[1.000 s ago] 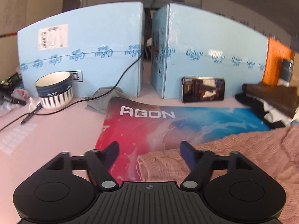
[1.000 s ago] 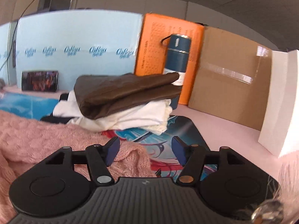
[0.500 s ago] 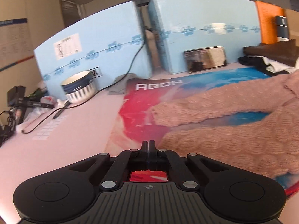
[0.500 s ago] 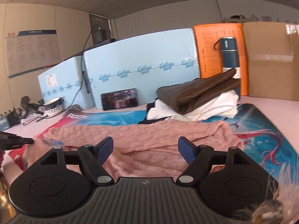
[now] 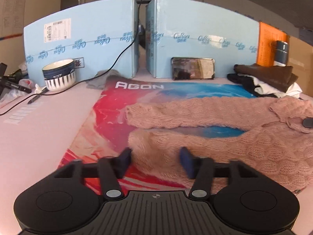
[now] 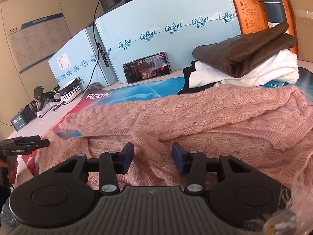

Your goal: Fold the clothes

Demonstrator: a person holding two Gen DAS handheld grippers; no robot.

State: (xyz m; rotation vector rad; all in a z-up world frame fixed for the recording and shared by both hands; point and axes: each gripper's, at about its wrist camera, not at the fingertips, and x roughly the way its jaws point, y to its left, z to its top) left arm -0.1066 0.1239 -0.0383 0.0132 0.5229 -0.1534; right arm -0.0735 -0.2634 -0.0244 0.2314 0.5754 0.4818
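A pink cable-knit sweater [image 5: 225,135] lies spread on the red and blue AGON desk mat [image 5: 109,117], one sleeve [image 5: 176,115] stretched to the left. My left gripper [image 5: 155,157] is open, its jaws astride the sweater's near left edge. My right gripper [image 6: 153,157] is open and low over a bunched fold of the sweater [image 6: 195,117]. The left gripper also shows in the right wrist view [image 6: 25,143] at the sweater's far left end.
A stack of folded brown, white and black clothes [image 6: 244,58] sits at the mat's back right. Blue boxes [image 5: 195,39], a phone [image 5: 192,68], a bowl [image 5: 58,74], a cable and a pen stand behind and left. An orange box and a flask [image 6: 272,4] stand behind the stack.
My left gripper was shut half a second ago and is now open at the sweater's near edge. My right gripper has dropped closer to the sweater and stays open.
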